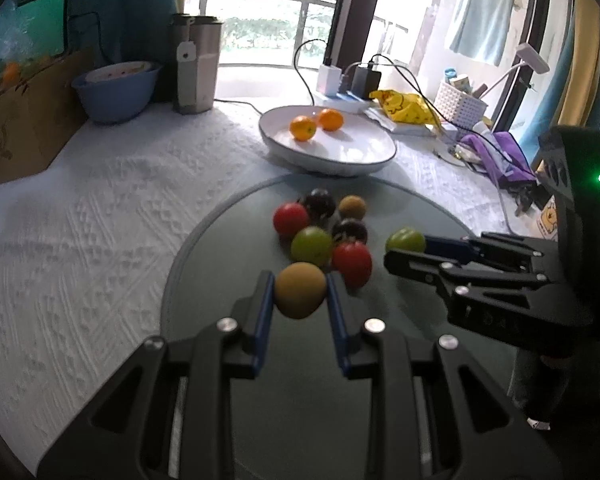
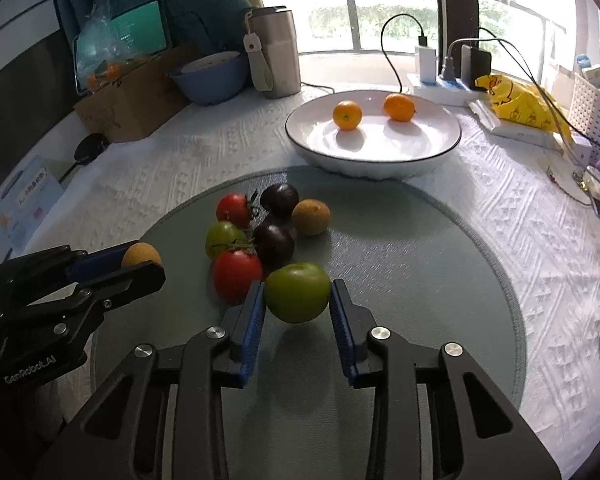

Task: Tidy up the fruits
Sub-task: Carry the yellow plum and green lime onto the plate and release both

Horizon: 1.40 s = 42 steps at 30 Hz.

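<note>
- so we judge the step in hand to be carrying two fruits off the round grey mat (image 2: 440,280) to the white bowl (image 2: 374,158) beyond it, where two oranges (image 2: 347,115) already sit; to do it well we would lift both clear of the pile before travelling, since a red tomato (image 2: 236,280) lies just beside the right load.
- our left gripper (image 1: 300,292) is clamped on a brown kiwi-like fruit (image 1: 300,290), blue pads pressing both its sides, and the fruit looks raised off the mat.
- our right gripper (image 2: 298,294) has a green tomato (image 2: 297,292) between its pads; they appear to touch both sides, and the shadow beneath suggests it is just off the mat.
- both tools slope down and forward toward the mat, side by side, the right one's tips near the pile of six fruits left there.
- we would keep the squeeze gentle, as tomatoes bruise easily, and set each down apart from the oranges.
</note>
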Each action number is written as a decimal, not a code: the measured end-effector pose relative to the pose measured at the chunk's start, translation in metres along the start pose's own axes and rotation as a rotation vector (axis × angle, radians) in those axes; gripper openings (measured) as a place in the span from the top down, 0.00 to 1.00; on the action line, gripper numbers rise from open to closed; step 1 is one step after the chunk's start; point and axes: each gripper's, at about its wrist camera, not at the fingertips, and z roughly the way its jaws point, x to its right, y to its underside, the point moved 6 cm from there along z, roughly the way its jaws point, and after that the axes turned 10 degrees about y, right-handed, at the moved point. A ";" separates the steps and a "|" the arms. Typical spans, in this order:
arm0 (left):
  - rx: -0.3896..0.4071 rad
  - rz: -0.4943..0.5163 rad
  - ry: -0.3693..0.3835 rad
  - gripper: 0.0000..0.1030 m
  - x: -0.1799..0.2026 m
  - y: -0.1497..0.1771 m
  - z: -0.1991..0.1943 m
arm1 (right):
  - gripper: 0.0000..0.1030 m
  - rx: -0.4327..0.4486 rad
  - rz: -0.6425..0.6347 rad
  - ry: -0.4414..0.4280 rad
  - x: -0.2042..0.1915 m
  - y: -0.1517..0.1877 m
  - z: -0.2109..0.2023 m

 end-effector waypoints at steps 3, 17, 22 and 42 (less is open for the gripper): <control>0.007 0.008 0.001 0.73 0.001 -0.009 0.002 | 0.66 0.015 0.003 0.006 0.005 -0.006 -0.003; 0.034 0.040 0.008 0.73 -0.001 -0.061 0.024 | 0.66 0.068 0.025 0.035 0.030 -0.041 -0.003; 0.042 0.042 0.018 0.73 -0.006 -0.080 0.037 | 0.66 0.085 0.035 0.058 0.045 -0.059 0.002; -0.042 0.069 0.082 0.73 -0.022 -0.128 0.118 | 0.66 0.084 0.037 0.079 0.068 -0.105 0.052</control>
